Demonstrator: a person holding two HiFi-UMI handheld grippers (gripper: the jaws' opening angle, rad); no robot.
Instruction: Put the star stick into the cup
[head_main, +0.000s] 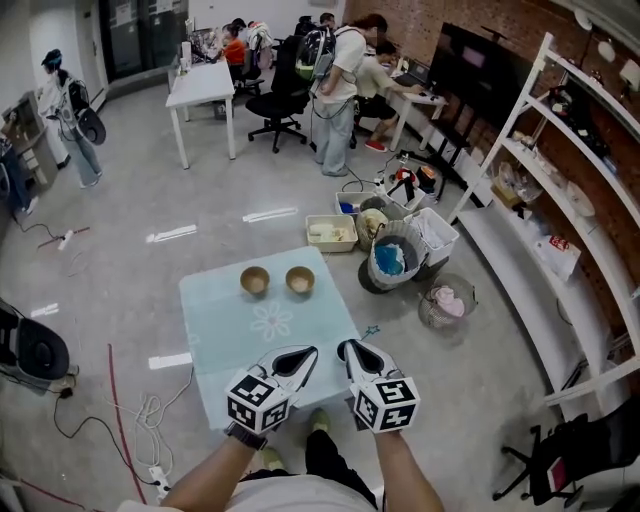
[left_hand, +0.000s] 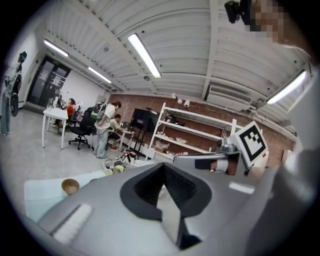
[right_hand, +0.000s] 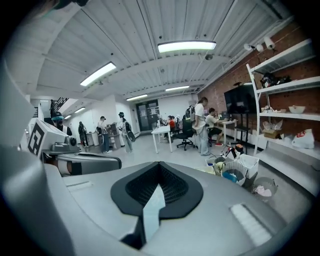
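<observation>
Two hand-held grippers hover over the near end of a low table, both empty.
The left gripper (head_main: 303, 353) and right gripper (head_main: 348, 348) have their jaws pressed together on nothing. A left cup (head_main: 254, 281) and a right cup (head_main: 300, 280) stand on the table (head_main: 225, 335). The star stick (head_main: 372, 330) lies just beside the table's right edge.

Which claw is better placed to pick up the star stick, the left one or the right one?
Right, probably. The star stick lies just off the right edge of the table, close ahead of the right claw; the left claw sits farther from it.
</observation>
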